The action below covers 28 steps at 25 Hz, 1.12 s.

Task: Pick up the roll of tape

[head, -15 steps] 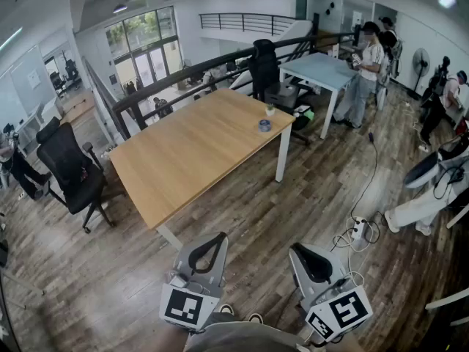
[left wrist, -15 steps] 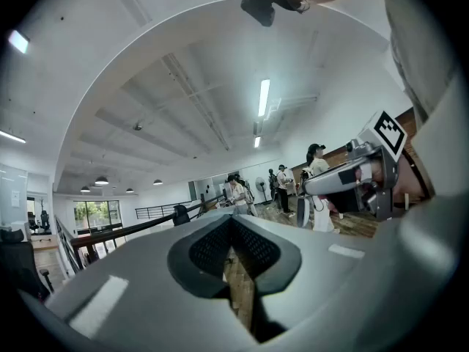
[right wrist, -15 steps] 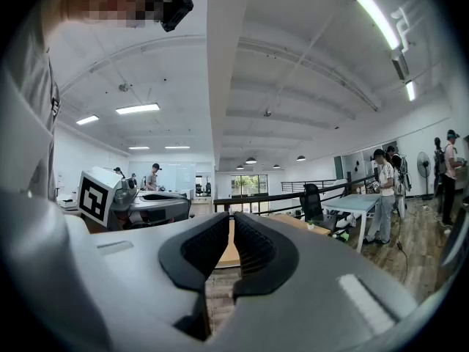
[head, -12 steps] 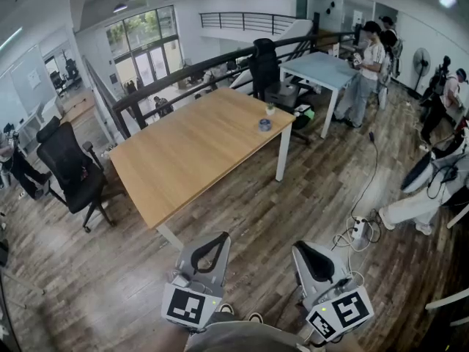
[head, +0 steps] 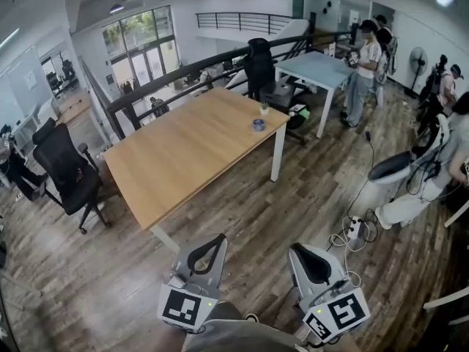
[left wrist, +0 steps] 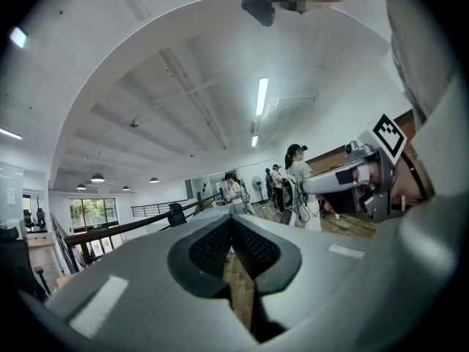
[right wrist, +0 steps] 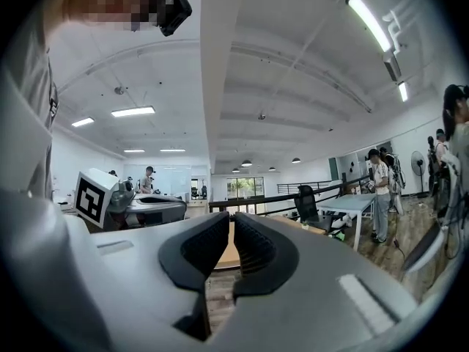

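I'm holding both tongs low over the wood floor (head: 242, 211), side by side and apart from each other. Left tongs (head: 209, 249) are sitting narrow, pad tips meeting, and gripping nothing. Right tongs (head: 308, 261) are narrow too, showing only a thin slit, also gripping nothing. A power strip (head: 357, 228) with cables is lying on the floor just ahead-right of the right tongs. The wooden surface (head: 183, 152) is standing ahead of the left tongs, well apart from both. An office chair (head: 66, 171) is sitting at its side, far ahead-left of the left tongs. The roll of tape (head: 258, 125) is lying flat near the surface's far right corner, well ahead of both tongs and untouched. A small potted plant (head: 264, 109) is standing just beyond it. People (head: 363, 64) are standing by a pale blue table (head: 315, 68), far ahead-right of the right tongs.
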Each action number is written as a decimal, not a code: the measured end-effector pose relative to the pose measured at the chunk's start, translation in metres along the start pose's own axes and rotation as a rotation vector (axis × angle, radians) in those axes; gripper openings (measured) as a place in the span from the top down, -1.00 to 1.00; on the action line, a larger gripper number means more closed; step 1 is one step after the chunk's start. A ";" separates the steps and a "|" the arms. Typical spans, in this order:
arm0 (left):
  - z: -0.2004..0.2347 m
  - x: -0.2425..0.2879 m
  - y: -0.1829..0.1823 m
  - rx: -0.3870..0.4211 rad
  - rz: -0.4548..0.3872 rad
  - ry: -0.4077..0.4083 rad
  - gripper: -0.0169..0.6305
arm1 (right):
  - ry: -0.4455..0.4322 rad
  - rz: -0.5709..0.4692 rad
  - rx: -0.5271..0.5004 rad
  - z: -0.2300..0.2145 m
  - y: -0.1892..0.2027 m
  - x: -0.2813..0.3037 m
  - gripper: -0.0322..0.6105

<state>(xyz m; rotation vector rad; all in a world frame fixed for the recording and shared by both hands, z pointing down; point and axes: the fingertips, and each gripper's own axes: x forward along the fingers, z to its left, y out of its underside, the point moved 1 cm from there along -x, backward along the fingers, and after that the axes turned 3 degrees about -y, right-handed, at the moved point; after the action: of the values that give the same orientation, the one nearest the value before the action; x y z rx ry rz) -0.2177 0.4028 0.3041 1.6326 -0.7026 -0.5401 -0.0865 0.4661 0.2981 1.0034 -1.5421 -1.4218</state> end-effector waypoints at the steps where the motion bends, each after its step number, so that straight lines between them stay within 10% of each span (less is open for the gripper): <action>1: 0.000 0.002 0.000 0.001 0.001 0.000 0.94 | 0.001 0.003 -0.002 -0.002 0.001 0.000 0.79; 28: 0.104 0.166 0.021 -0.034 0.013 0.065 0.94 | 0.108 0.080 -0.017 -0.112 0.007 0.152 0.55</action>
<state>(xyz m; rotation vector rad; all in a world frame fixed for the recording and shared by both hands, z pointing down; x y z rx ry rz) -0.1748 0.2107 0.3123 1.6060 -0.6525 -0.4855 -0.0397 0.2841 0.3167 0.9811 -1.4730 -1.3027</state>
